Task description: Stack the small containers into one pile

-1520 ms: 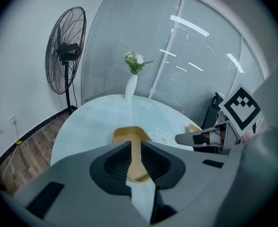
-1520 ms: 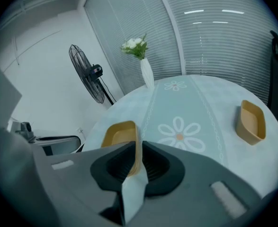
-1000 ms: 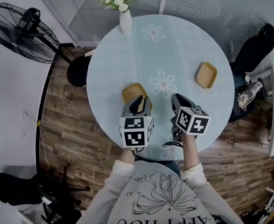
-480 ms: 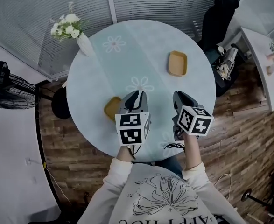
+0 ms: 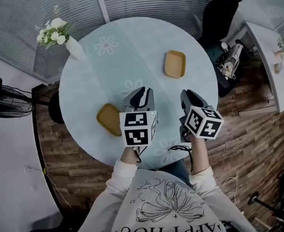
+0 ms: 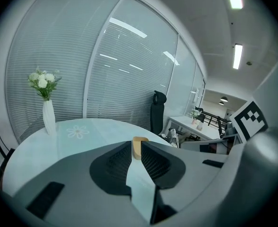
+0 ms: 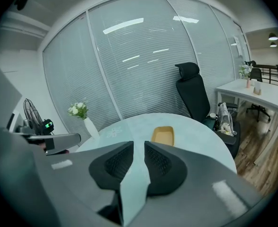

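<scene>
We hold the left gripper [image 5: 141, 92] over the near side of the table [image 5: 132, 47], its jaws a narrow gap apart and empty. The right gripper [image 5: 190, 95] beside it is empty too, its jaws opening. One small container [image 5: 109, 119] lies by the near left edge, just left of the left gripper, and the other container [image 5: 174, 64] lies well apart toward the far right edge.

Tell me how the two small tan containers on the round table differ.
The near tan rounded-rectangle container lies by the left edge of the pale round table, beside the left hand-held gripper; the far tan container lies alone across the table. The near one looks darker; the far one shows a paler rim. Both are small, unstacked.
</scene>
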Tool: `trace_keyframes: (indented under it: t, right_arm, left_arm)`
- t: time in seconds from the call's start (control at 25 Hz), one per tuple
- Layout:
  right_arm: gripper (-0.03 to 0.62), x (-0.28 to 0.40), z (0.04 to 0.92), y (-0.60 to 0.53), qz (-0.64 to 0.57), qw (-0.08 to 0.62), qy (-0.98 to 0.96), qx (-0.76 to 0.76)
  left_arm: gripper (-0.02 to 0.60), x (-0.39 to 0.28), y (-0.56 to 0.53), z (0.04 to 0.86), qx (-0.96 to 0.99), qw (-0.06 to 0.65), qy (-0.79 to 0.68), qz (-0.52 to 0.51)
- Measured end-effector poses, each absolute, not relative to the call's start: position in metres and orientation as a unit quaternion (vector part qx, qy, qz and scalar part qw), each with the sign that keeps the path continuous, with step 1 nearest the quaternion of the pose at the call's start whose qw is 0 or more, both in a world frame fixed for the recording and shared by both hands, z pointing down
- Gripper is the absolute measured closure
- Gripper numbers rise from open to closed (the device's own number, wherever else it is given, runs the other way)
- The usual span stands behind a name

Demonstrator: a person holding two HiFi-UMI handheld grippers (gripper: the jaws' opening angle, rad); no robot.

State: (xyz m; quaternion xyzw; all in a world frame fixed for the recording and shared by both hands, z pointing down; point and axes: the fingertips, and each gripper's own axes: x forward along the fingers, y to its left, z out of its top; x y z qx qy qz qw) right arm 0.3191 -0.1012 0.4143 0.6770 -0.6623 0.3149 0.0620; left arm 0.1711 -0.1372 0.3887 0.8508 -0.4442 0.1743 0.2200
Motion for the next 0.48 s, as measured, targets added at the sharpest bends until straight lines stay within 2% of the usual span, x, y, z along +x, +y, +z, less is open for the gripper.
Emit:
trace_keyframes:
  t: [0.48]
  right_arm:
    - [0.494, 0.396, 0.455, -0.169, 0.337, 0.076, -0.689, 0.638]
  left_arm:
    - [0.514, 0.248, -0.177, 0.435, 0.828, 0.235, -0.465, 0.205]
